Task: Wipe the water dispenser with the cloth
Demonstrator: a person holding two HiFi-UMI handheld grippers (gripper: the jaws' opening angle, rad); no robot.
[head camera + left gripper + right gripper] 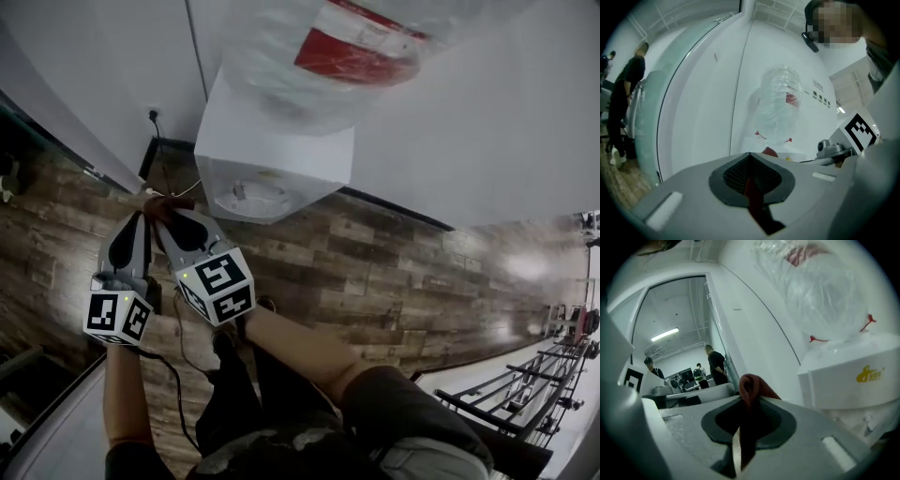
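Red cloth (750,383) lengthwise in right gripper (742,401)

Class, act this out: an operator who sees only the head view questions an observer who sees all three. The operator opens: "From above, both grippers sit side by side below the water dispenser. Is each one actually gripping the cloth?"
Observer: The right gripper is shut on the red cloth, with a fold bulging past its tips.
Operator: And the left?
Observer: The left gripper is shut too, with a strip of that cloth pinched between its jaws.
Operator: Anything on the water dispenser that I miss?
Observer: A yellow logo on its white body, shown in the right gripper view.
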